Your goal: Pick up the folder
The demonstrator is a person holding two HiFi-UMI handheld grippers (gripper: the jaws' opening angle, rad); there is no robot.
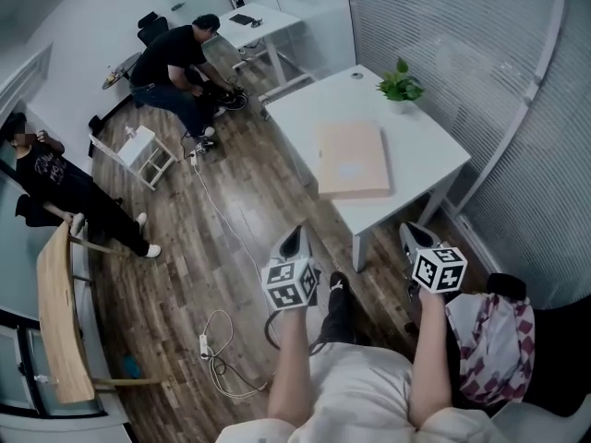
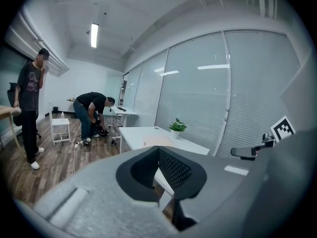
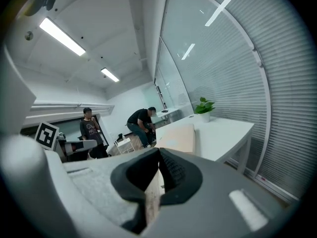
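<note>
While both jaws sit closed, empty — tan folder [image 1: 353, 160] on white table [image 1: 425, 146], wood floor [image 1: 231, 247]

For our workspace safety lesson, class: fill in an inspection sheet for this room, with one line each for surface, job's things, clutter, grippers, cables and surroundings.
Surface: white table, mostly bare.
Job's things: tan folder lies flat on the table, not yet touched.
Clutter: potted plant at the table's far corner.
Grippers: left gripper and right gripper have their fingers together, hold nothing and are short of the table.
Cables: white cable trails across the wood floor, and a power strip lies near the person's feet.
Surroundings: bending person, standing person, small white stand, second desk, blinds along the walls.
</note>
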